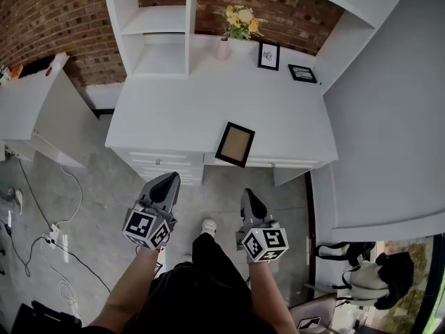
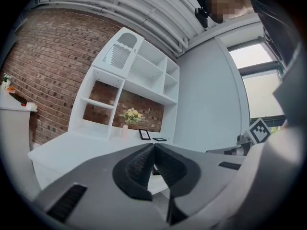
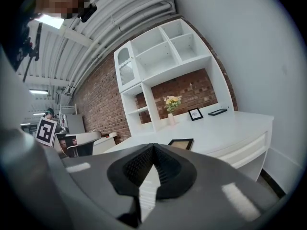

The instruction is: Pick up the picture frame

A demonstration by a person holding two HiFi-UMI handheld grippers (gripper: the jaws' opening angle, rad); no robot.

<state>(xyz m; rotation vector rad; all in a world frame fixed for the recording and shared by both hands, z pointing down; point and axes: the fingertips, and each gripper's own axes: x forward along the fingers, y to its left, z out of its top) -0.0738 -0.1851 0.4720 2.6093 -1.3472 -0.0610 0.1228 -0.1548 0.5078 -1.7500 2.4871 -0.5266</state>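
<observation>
- Picture frame: dark border, tan panel. It lay flat and face up at the front edge of the worktop, probably easy to reach from the front. Its long axis ran front to back, the far end leaning slightly right.
- Left hand-held gripper: jaws together and empty, held over the floor short of the worktop, apparently on approach.
- Right hand-held gripper: jaws likewise together and empty. It pointed towards the frame and was the nearer of the two.

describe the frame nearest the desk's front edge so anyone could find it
Find the white desk under the shelves. At its front edge a black frame lies flat. Its inside is plain tan, unlike the upright frame and the flat frame at the back near the flowers.
</observation>
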